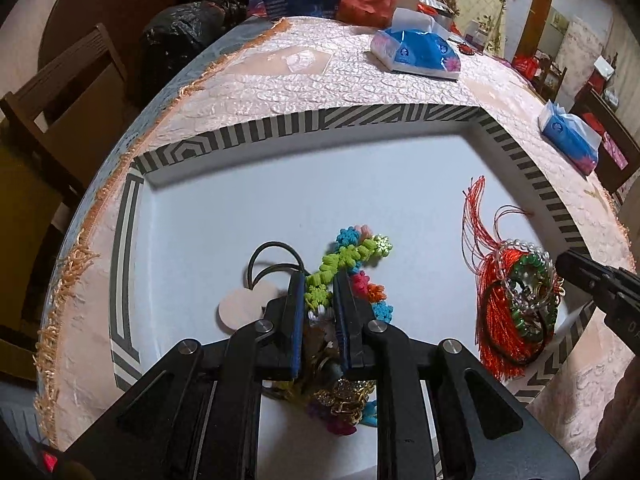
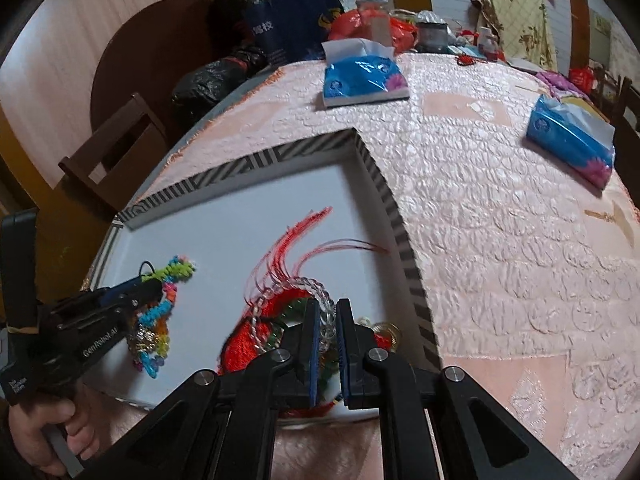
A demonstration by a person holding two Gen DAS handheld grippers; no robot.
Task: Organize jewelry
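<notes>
A white tray with a striped rim (image 1: 360, 118) (image 2: 256, 162) lies on the pink tablecloth. My left gripper (image 1: 318, 280) is shut on a colourful snowflake-bead strand (image 1: 352, 252), which lies on the tray floor; the strand also shows in the right wrist view (image 2: 176, 270). A gold chain tangle (image 1: 344, 398) lies under the left gripper. My right gripper (image 2: 328, 308) is shut on a clear bead bracelet (image 2: 304, 284) that rests on a red tassel ornament (image 1: 504, 304) (image 2: 244, 344) with a green ring. The right gripper shows in the left wrist view (image 1: 568, 260).
A pink heart tag on a black cord (image 1: 244, 304) lies left of the left gripper. Two blue tissue packs (image 1: 416, 50) (image 1: 572, 140) lie on the cloth beyond the tray. Bags and bottles crowd the table's far end (image 2: 360, 20). A wooden chair (image 1: 60, 92) stands at the left.
</notes>
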